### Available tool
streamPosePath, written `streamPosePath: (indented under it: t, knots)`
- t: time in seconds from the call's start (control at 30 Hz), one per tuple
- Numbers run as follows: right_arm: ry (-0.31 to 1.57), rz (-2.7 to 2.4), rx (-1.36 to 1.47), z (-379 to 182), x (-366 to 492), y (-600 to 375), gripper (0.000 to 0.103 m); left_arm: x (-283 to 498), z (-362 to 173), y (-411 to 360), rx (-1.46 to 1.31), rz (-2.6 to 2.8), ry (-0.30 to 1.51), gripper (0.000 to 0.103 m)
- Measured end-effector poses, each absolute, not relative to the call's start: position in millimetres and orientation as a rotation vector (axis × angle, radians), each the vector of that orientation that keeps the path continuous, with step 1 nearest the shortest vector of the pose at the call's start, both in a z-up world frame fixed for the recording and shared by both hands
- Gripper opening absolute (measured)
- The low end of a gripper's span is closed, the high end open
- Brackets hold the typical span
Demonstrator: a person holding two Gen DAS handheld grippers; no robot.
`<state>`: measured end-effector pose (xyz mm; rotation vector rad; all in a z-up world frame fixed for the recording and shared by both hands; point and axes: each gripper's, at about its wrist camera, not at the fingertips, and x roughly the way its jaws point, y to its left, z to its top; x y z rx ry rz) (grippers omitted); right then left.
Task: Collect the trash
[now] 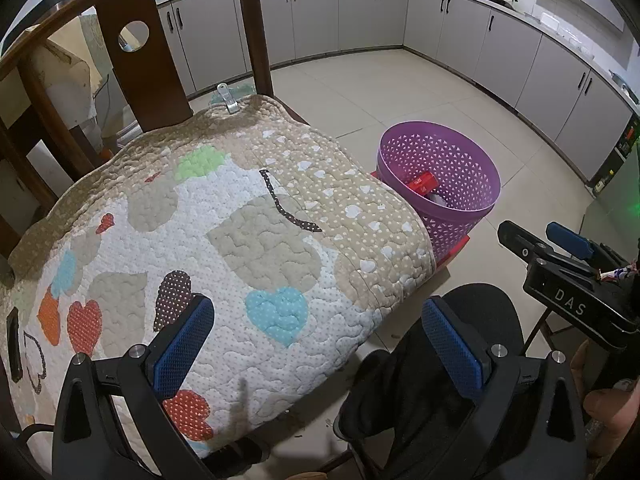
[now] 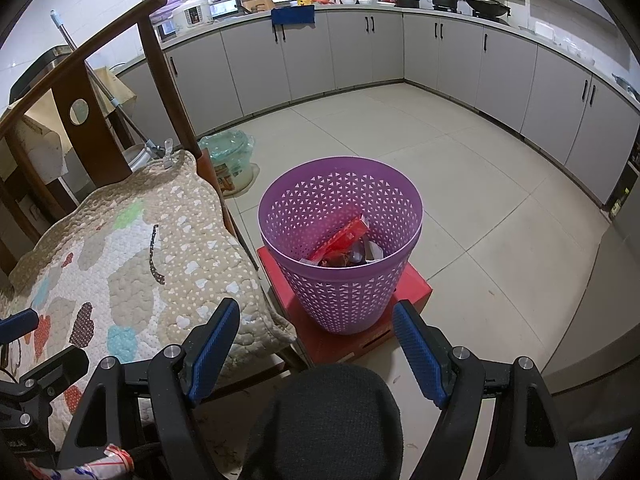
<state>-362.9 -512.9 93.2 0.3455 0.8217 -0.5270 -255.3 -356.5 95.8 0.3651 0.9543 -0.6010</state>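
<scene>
A purple perforated waste basket (image 2: 340, 240) stands on a red box (image 2: 412, 284) on the floor. It holds a red packet (image 2: 344, 238) and other wrappers. It also shows in the left wrist view (image 1: 440, 184) to the right of the chair. My left gripper (image 1: 316, 344) is open and empty over the quilted seat cushion (image 1: 224, 232) of a wooden chair. My right gripper (image 2: 316, 352) is open and empty, in front of the basket and above a black-clad knee (image 2: 332, 416). The right gripper shows at the right in the left wrist view (image 1: 560, 264).
The wooden chair back (image 1: 140, 60) rises at the left. A plastic-wrapped pot (image 2: 230, 160) and a mop handle (image 2: 96, 72) stand behind the chair. Grey kitchen cabinets (image 2: 440, 48) line the far walls. Tiled floor (image 2: 500, 220) lies to the right of the basket.
</scene>
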Motion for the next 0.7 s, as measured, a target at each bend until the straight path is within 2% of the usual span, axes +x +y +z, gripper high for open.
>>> streamPosePath:
  t: [0.7]
  knots:
    - [0.826, -0.529, 0.353, 89.3, -365.7, -512.9, 0.083, -256.3, 92.4, -357.1, 0.364, -0.602, 0.959, 0.103]
